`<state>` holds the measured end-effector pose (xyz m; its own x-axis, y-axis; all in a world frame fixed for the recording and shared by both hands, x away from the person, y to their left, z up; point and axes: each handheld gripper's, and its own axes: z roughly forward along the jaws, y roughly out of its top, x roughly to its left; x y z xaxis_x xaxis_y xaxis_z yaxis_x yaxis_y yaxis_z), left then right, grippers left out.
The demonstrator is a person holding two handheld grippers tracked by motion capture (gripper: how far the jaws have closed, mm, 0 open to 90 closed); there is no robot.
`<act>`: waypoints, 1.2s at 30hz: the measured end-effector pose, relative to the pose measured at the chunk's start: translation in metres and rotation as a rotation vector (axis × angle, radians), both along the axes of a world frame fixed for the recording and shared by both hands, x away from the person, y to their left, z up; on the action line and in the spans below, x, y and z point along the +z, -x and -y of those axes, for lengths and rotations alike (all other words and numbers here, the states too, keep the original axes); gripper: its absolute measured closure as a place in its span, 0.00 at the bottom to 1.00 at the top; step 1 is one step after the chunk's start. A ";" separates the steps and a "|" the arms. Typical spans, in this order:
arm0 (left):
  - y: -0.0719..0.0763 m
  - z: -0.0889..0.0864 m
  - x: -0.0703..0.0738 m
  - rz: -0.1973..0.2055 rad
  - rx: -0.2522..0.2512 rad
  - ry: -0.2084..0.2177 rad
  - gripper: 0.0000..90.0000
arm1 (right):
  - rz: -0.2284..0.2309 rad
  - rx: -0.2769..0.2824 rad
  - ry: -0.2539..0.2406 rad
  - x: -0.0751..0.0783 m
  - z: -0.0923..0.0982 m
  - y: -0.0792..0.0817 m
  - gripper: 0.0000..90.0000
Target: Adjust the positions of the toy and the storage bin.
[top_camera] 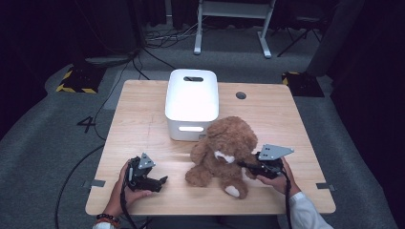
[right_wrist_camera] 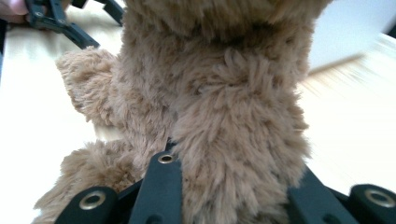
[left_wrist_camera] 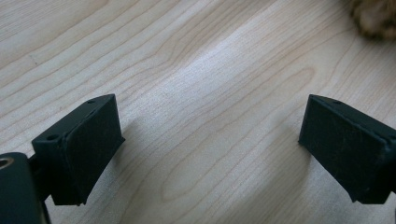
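Fingers (right_wrist_camera: 161, 186) of the right gripper (top_camera: 249, 167) are clamping a shaggy brown arm of the teddy bear (top_camera: 222, 150), their flat black bars sinking into the plush on both sides. Soft, rounded and long-furred, the bear is sitting upright near the front middle of the pale, wood-grained bench (top_camera: 143, 124), just before a smooth white rounded box (top_camera: 192, 102). Off to the bear's left, the left gripper (top_camera: 160, 181) is hovering over bare wood, its blocky matte fingers (left_wrist_camera: 88, 144) standing wide apart and touching nothing, the bear's fur well clear of them.
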<state>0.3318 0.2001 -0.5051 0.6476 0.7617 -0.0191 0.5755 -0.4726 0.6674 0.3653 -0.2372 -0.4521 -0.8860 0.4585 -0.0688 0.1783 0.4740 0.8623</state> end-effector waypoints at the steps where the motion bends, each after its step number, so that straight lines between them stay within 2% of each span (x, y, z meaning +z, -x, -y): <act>1: 0.000 0.000 0.000 0.001 -0.001 -0.001 0.07 | 0.005 -0.016 0.003 0.000 0.006 0.001 0.84; 3: 0.000 0.000 0.000 0.007 0.006 0.004 0.08 | 0.014 -0.035 0.007 0.001 0.019 0.002 0.84; 4: 0.000 0.000 0.000 0.007 0.006 0.004 0.11 | 0.014 -0.035 0.007 0.001 0.019 0.002 0.84; 5: 0.001 0.002 0.001 0.018 0.009 0.021 0.17 | 0.019 -0.056 0.009 0.001 0.031 0.005 0.84; 6: 0.000 0.003 0.001 0.011 0.001 0.021 0.19 | 0.025 -0.068 0.012 0.001 0.036 0.006 0.84; 7: 0.000 0.003 0.001 0.011 0.001 0.021 0.17 | 0.025 -0.068 0.012 0.001 0.036 0.006 0.84; 8: -0.002 0.003 0.002 0.003 0.001 0.040 0.18 | 0.030 -0.090 0.011 0.001 0.048 0.008 0.84; 12: -0.004 0.004 0.005 -0.008 -0.016 0.063 0.18 | 0.036 -0.126 0.011 0.001 0.063 0.012 0.84; 13: -0.005 0.005 0.007 0.013 -0.018 0.070 0.19 | 0.034 -0.146 0.006 -0.001 0.074 0.015 0.84; 16: -0.005 0.007 0.010 0.030 -0.022 0.068 0.19 | 0.037 -0.159 0.001 -0.001 0.082 0.017 0.84; 18: -0.005 0.011 0.013 0.056 -0.017 0.071 0.19 | 0.033 -0.169 -0.005 -0.002 0.089 0.019 0.84; 20: -0.006 0.015 0.021 0.095 -0.003 0.091 0.20 | 0.030 -0.177 -0.014 -0.004 0.098 0.022 0.84; 21: -0.006 0.015 0.021 0.095 -0.003 0.091 0.20 | 0.030 -0.177 -0.014 -0.004 0.098 0.022 0.84; 22: -0.008 0.017 0.028 0.118 0.001 0.129 0.20 | 0.028 -0.183 -0.012 -0.004 0.102 0.024 0.84; 23: -0.008 0.017 0.028 0.118 0.001 0.129 0.21 | 0.027 -0.185 -0.016 -0.004 0.104 0.025 0.84; 24: -0.009 0.019 0.038 0.146 0.020 0.155 0.21 | 0.025 -0.189 -0.016 -0.004 0.105 0.026 0.84; 25: -0.009 0.019 0.038 0.146 0.020 0.155 0.21 | 0.025 -0.189 -0.016 -0.004 0.105 0.026 0.84; 28: -0.014 0.024 0.051 0.165 0.025 0.200 0.21 | 0.025 -0.199 -0.017 -0.004 0.110 0.029 0.84; 29: -0.018 0.028 0.058 0.166 0.055 0.236 0.21 | 0.028 -0.198 -0.013 -0.004 0.112 0.030 0.84; 31: -0.021 0.031 0.062 0.172 0.047 0.250 0.21 | 0.026 -0.200 -0.014 -0.004 0.113 0.031 0.84; 34: -0.023 0.035 0.065 0.193 0.039 0.227 0.21 | 0.026 -0.198 -0.014 -0.005 0.115 0.032 0.84; 36: -0.025 0.036 0.069 0.206 0.044 0.240 0.21 | 0.026 -0.197 -0.012 -0.005 0.116 0.033 0.84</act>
<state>0.3573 0.1642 -0.4365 0.6233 0.7785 -0.0735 0.4330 -0.2654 0.8614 0.3325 -0.3533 -0.4572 -0.7771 0.6237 -0.0843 0.2440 0.4220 0.8732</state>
